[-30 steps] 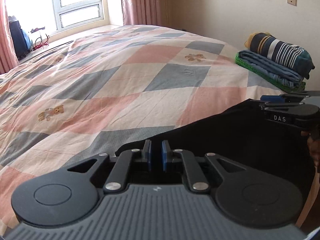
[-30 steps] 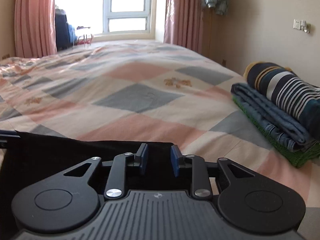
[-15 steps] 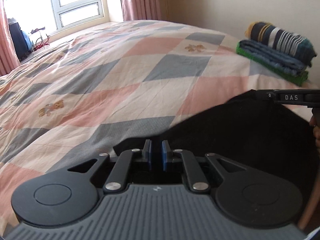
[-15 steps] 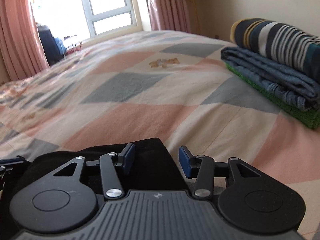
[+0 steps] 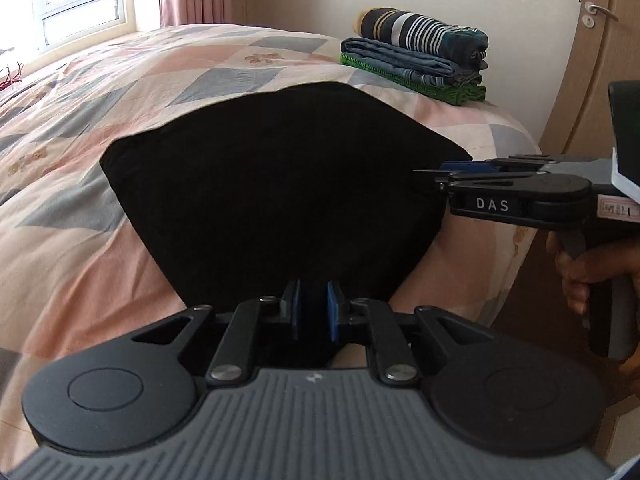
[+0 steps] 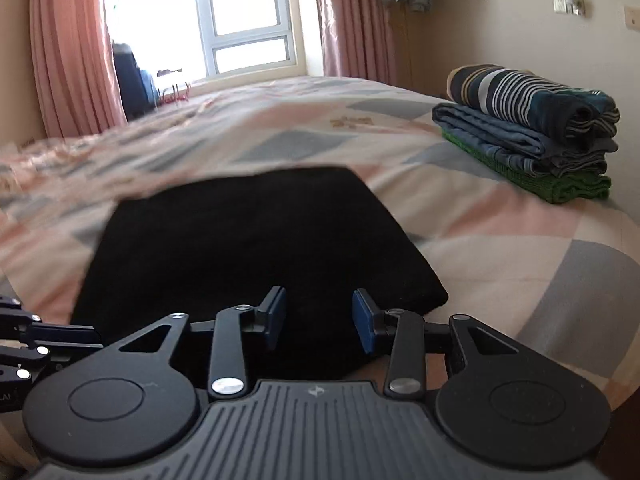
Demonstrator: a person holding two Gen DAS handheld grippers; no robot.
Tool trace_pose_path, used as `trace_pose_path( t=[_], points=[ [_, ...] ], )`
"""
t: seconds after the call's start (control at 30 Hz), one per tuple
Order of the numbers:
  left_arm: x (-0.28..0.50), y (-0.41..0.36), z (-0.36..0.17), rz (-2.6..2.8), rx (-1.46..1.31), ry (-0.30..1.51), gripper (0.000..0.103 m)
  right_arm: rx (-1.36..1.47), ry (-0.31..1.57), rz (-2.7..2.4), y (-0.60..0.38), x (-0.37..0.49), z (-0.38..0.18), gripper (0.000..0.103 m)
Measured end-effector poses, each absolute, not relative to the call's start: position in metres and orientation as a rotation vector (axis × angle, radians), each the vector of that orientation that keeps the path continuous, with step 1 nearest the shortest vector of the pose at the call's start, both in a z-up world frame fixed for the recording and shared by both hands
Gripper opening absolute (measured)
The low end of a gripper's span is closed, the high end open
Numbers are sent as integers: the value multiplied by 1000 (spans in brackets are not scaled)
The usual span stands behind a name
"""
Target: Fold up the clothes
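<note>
Currently: fold step on black garment [image 5: 280, 184], lying flat on patchwork quilt [image 5: 100, 80] at the near end of the bed. It fills the centre of both wrist views. Stack of 3 folded items [image 5: 416, 56] sits upper right, well apart from it.

Left gripper [image 5: 314, 308]: bottom centre of left view. Pads nearly together w/ near hem of garment between them, and the cloth funnels toward the pinch, so it reads as gripped. Jaws are easing open slightly.

Right gripper [image 6: 320, 316]: pads clearly apart, dark cloth under and between them, not pressing on it. Jaws are closing. In the left view it comes in from the right edge, carried by the person's hand [image 5: 580, 276], tips at the garment's right corner.

Judgement, how to do the step well:
1. Right side needs a firm pinch on the corner before any lift. Close fully on the hem, not on the quilt below.
2. Left should not let go early. If 1 corner drops, the fold line skews.
3. Carry both corners together, same height, toward the far edge (upper centre of frame) so the edges meet.
4. Keep cloth lightly taut between the 2 grippers to avoid a crease.
5. Stay low, since a high lift drags the far half across the quilt.

Risk: black on black, so cannot tell the number of layers in either pinch.
</note>
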State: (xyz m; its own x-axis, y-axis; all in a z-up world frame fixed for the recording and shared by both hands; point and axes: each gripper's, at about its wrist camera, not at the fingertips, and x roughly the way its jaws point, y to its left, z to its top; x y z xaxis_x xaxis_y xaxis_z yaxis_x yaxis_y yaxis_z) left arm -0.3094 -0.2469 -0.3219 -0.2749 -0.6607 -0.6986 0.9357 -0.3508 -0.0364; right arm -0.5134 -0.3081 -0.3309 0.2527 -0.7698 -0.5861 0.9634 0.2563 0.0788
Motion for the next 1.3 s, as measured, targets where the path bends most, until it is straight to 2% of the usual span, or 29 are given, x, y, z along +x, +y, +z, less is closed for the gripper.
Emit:
trace_pose_path(
  t=[0.13,0.23,0.4,0.53,0.63,0.73,0.8,0.87,1.0,1.07,1.2,1.27,1.3],
  points=[
    [-309,-236,-310,-1809,704,512,12,482,501,-1255,-307,-511,-326,37],
    [-301,-232,-312,-1778,684,544,12,467,439,-1265,-293,-510,-314,38],
    [-306,-234,-319,-1754,730,528,13,525,475,-1275,-292,-503,-334,40],
    [-303,-226,-305,-1722,715,552,14,581,475,-1289,-285,-504,-320,39],
    [-290,-211,-299,-1675,682,606,21,608,460,-1296,-264,-504,-310,45],
    [-276,-197,-293,-1612,660,650,24,682,456,-1292,-244,-502,-307,54],
    [-267,-188,-287,-1583,652,664,28,688,473,-1294,-230,-495,-303,55],
    [-261,-177,-281,-1560,647,658,33,684,482,-1295,-220,-487,-297,68],
    [-251,-156,-268,-1556,616,637,39,663,496,-1298,-206,-472,-282,76],
    [-248,-148,-261,-1560,596,620,42,643,503,-1309,-199,-465,-273,85],
    [-244,-133,-251,-1561,573,602,46,609,520,-1316,-187,-454,-259,89],
    [-242,-127,-248,-1552,569,593,50,593,523,-1320,-180,-450,-254,93],
    [-242,-124,-246,-1547,567,588,56,587,527,-1324,-176,-448,-252,94]
  ],
)
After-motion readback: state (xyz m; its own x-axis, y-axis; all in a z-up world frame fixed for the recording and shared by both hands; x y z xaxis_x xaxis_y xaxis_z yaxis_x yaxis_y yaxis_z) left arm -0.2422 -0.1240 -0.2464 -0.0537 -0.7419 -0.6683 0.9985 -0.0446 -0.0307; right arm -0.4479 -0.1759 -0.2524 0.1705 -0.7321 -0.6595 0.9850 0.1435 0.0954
